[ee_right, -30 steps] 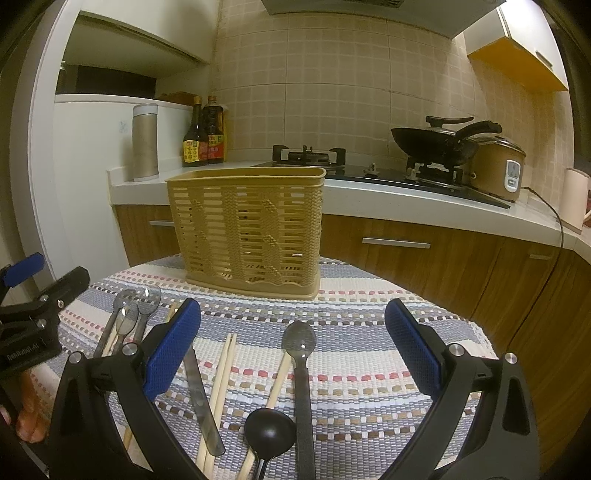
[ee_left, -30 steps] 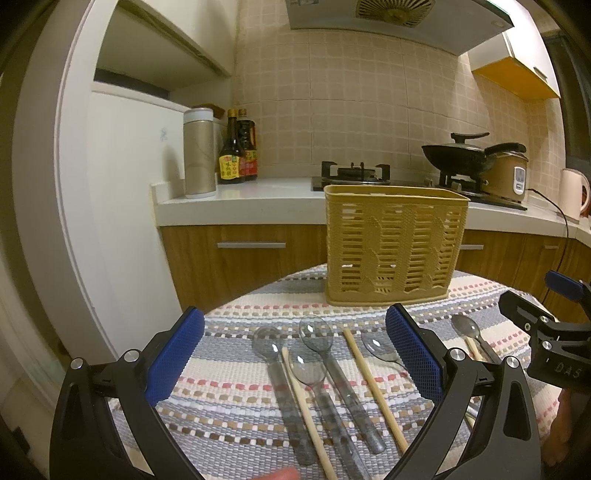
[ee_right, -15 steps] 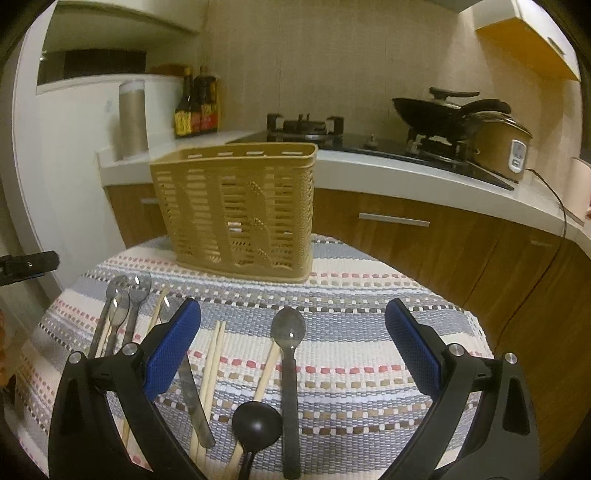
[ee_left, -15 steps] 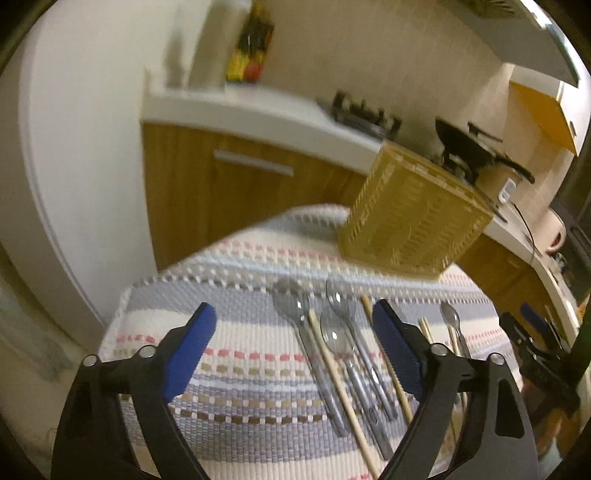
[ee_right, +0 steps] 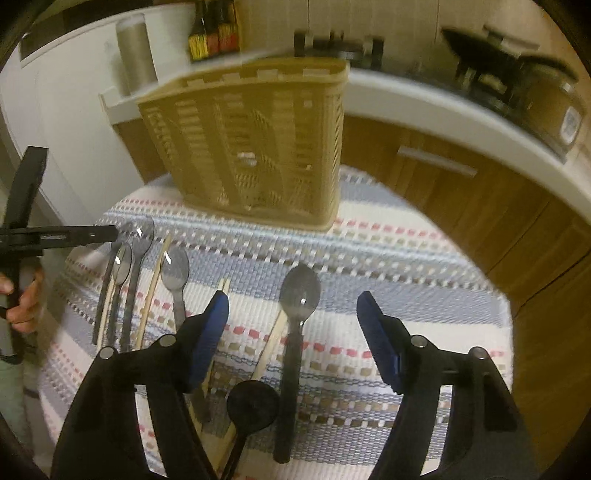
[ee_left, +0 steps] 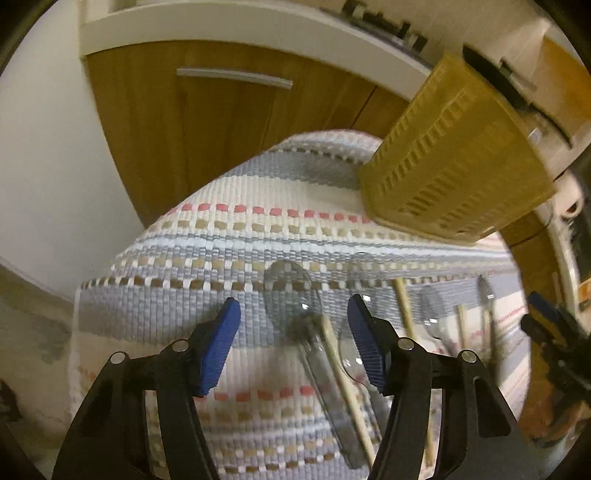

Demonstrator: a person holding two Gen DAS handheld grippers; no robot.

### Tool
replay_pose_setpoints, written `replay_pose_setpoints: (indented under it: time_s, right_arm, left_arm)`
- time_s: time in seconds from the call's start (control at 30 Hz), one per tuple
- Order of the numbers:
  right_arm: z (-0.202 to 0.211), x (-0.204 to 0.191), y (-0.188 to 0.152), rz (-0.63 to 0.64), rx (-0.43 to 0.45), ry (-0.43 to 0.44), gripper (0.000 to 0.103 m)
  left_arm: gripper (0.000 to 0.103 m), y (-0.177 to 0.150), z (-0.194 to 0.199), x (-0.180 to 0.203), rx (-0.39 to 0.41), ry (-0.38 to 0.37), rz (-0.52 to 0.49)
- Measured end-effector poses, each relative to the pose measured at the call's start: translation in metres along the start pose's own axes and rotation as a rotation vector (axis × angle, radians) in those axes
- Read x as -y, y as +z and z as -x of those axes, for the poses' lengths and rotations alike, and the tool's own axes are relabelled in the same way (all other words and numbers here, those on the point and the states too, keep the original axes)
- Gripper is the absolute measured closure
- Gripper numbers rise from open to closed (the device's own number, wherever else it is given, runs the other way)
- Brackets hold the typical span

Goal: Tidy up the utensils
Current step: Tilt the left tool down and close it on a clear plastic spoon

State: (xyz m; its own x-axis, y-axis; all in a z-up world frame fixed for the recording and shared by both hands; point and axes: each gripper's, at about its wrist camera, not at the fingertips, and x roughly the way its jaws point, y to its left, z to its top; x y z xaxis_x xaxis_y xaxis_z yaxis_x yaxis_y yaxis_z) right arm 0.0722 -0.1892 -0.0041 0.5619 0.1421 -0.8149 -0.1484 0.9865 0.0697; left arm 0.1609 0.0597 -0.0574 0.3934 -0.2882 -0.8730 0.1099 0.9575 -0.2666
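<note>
A tan slotted utensil basket [ee_left: 454, 173] [ee_right: 251, 147] stands at the back of a round table under a striped woven cloth [ee_left: 229, 258] [ee_right: 406, 280]. Clear spoons and wooden chopsticks lie in front of it. My left gripper [ee_left: 293, 314] points down over a clear spoon [ee_left: 291, 291] and a chopstick [ee_left: 345, 376]; its jaws are closing and the pads are not touching anything. My right gripper [ee_right: 291, 299] hovers above a dark spoon [ee_right: 297, 306], jaws closing, with a black ladle [ee_right: 251, 402] and chopstick [ee_right: 271, 339] below it.
Wooden cabinets [ee_right: 461, 206] under a white counter [ee_left: 221, 22] run behind the table. Bottles [ee_right: 212, 33], a canister [ee_right: 136, 51], a stove and a rice cooker [ee_right: 554, 107] sit on the counter. A hand [ee_right: 22, 299] holds the left gripper at the left edge of the right wrist view.
Both grippers have tipped down toward the table and their jaws have narrowed. The left one moved left and lower over the clear spoons; the right one shifted over the dark spoon.
</note>
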Motion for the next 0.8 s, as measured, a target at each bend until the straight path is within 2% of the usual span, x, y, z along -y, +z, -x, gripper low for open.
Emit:
replay_pose_setpoints:
  time_s: [0.23,0.3,0.37,0.5,0.57,0.7,0.8]
  right_arm:
    - [-0.021,-0.004,0.022,-0.001,-0.134,0.107,0.036]
    - [-0.024,-0.008,0.028,0.007,-0.150,0.113,0.036]
    - [-0.028,-0.012,0.034,0.017,-0.158,0.102,0.036]
    - [-0.035,-0.015,0.041,0.016,-0.178,0.114,0.036]
    - [-0.036,-0.017,0.042,0.026,-0.187,0.111,0.036]
    - [-0.041,-0.018,0.042,0.029,-0.218,0.128,0.037]
    - [-0.048,-0.022,0.042,0.026,-0.246,0.158,0.037]
  left_arm:
    - [0.059,0.012,-0.013,0.014,-0.047,0.112,-0.074]
    - [0.059,0.014,-0.017,0.022,-0.050,0.155,-0.099]
    - [0.068,0.015,-0.020,0.028,-0.046,0.177,-0.129]
    - [0.070,0.017,-0.023,0.030,-0.033,0.189,-0.147]
    - [0.070,0.019,-0.022,0.026,-0.025,0.157,-0.134]
    - [0.070,0.019,-0.013,0.008,-0.024,-0.023,-0.075]
    - [0.070,0.016,-0.013,-0.006,-0.022,-0.104,-0.047]
